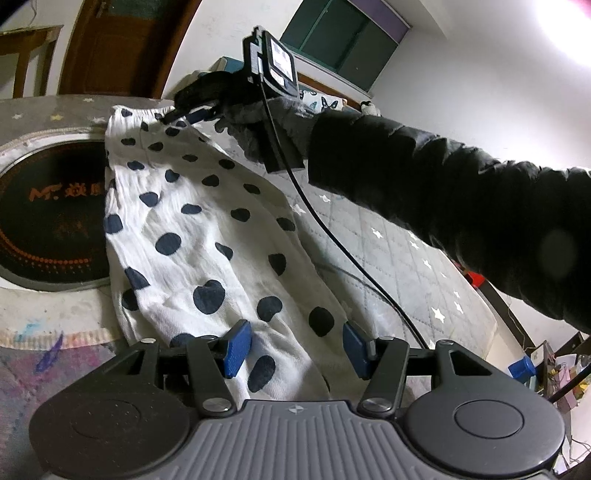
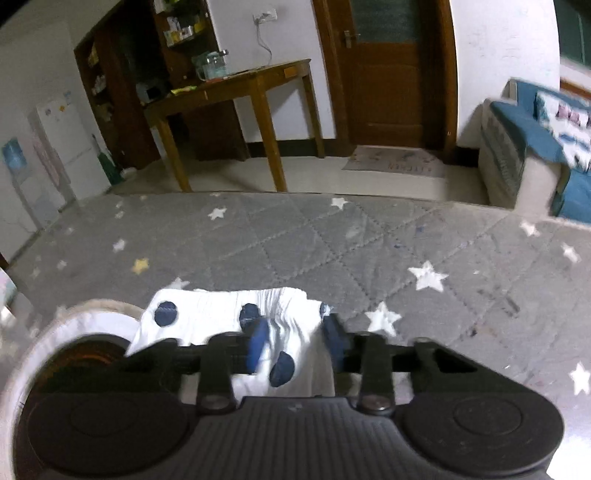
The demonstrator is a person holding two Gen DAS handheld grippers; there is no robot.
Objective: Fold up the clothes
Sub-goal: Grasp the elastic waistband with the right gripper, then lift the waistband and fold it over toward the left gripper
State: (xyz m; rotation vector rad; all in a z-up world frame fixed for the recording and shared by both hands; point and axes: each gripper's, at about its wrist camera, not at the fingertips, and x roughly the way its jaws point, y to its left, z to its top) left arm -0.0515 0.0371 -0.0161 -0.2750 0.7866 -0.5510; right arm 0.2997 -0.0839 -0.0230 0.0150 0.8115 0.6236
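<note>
Your left wrist view is sharp, with a hard white glare [image 1: 569,26] blowing out the upper right corner and tinting pink at its edge. Your dark sleeve [image 1: 461,206] reads almost pure black, detail lost. Soft indoor light falls evenly, shadows faint on the quilted mat [image 1: 388,236]. Your right wrist view is smeared with motion blur: the blue finger pads [image 2: 256,343] and spotted garment [image 2: 221,314] go soft. Fisheye bends the door frame [image 2: 452,74] and darkens every corner.
</note>
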